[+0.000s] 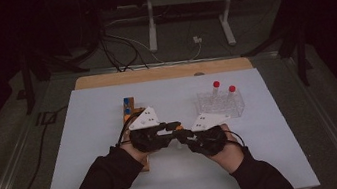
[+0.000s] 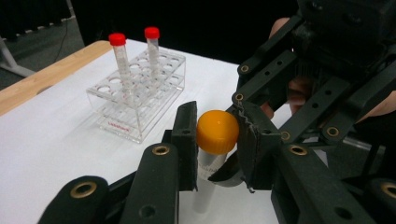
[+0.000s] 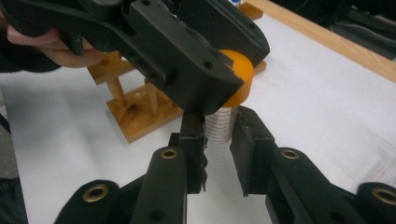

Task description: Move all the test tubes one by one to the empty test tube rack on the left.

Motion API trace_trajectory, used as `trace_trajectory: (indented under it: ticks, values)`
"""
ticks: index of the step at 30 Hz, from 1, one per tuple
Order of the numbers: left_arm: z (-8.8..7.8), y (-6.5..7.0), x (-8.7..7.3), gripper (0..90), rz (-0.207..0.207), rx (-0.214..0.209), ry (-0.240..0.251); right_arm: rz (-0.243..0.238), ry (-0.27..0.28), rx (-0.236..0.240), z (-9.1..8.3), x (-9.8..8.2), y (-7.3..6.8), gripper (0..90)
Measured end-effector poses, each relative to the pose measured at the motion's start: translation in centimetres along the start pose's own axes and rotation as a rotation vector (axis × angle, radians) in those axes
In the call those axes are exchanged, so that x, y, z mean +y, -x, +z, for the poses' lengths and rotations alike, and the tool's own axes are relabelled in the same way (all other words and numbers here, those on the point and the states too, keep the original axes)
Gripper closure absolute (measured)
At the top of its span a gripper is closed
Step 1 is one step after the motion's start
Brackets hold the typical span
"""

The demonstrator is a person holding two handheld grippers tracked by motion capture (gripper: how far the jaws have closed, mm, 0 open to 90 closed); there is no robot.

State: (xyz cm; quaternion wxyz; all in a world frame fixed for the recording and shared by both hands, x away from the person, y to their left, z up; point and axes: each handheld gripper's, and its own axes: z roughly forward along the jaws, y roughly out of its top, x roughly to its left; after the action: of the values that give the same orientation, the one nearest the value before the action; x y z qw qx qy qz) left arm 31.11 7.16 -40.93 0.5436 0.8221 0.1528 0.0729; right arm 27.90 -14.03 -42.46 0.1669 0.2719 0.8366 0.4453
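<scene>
A clear tube with printed graduations and an orange screw cap stands upright at the middle of the white mat. My left gripper is shut on the orange cap, one pad pressed on each side of it. Lower down, my right gripper is shut on the tube's body just under the cap. In the high view the left gripper and the right gripper meet tip to tip, each held in a hand with a dark sleeve. The tube's lower end is hidden behind the jaws.
A clear plastic rack at the right back holds two red-capped tubes. A wooden stand with blue tops stands by the left hand. The white mat ends at a wooden table edge.
</scene>
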Motion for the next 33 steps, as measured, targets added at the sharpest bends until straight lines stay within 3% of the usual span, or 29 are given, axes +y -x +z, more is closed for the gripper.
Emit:
trace_trajectory:
  ticks: [4,11,17,20,26,33]
  values:
    - [-1.1,-0.4,0.5,71.7,-0.005,0.034,0.013,0.007,0.012,0.010,-0.4,0.2,0.3,56.2]
    - [-4.0,-1.3,1.2,71.8,-0.007,0.104,0.038,0.042,0.059,-0.020,-1.3,0.1,1.1,27.8]
    - [-6.3,-1.9,1.0,71.8,-0.018,0.161,0.043,0.072,0.094,-0.036,-1.7,0.3,1.3,12.5]
    - [-7.3,-2.2,0.8,71.8,-0.022,0.185,0.044,0.068,0.091,-0.029,-1.8,0.3,1.3,0.8]
    - [-9.1,-2.7,0.6,71.8,-0.032,0.234,0.056,0.083,0.110,-0.018,-2.1,0.3,1.6,0.0]
    - [-10.7,-3.7,-0.1,71.8,-0.053,0.290,0.062,0.077,0.120,-0.038,-2.2,0.2,1.8,0.0]
